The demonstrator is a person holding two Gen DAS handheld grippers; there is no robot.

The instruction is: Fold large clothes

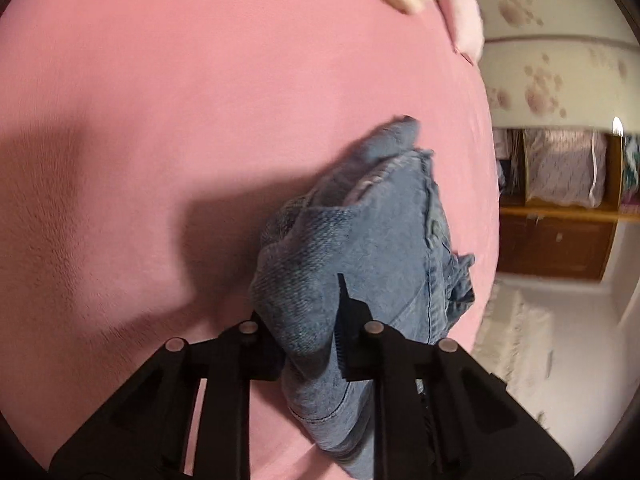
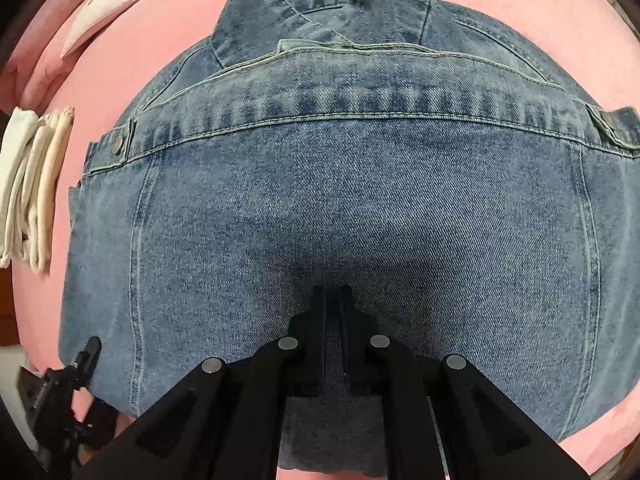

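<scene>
While my right gripper (image 2: 334, 300) bites a fold of the denim jacket (image 2: 360, 184) at its near edge, the rest of the garment lies flat ahead of those fingers on the pink bed cover (image 2: 120, 76). Jaws nearly pressed together, cloth pinched between them.

- Jacket lies back-panel up. Collar at the far end, hem nearest me. Long axis runs straight away from the right fingers, collar to hem.
- 2 button tabs mark the side seams, 1 to the left of the fingers, 1 to the right; the pinch sits about midway between the seams.
- Left gripper (image 1: 320, 320): closed on a bunched wad of the same denim, likely a sleeve or a side, though I cannot tell which. Cloth hangs forward and right of those fingers, held above the cover.
- From the right view, the left gripper shows at the jacket's near left corner. So both hands work the near end; the right is the one centred on the body.

Room: open pink cover ahead and left of the left fingers. Bed edge close on their right, floor and rug beyond. Stack of folded white cloth (image 2: 32, 188) lies left of the jacket, near but apart; pink pillows (image 2: 52, 20) far left.

Judgement: a fold toward the collar has clear run; sideways left is tighter.
</scene>
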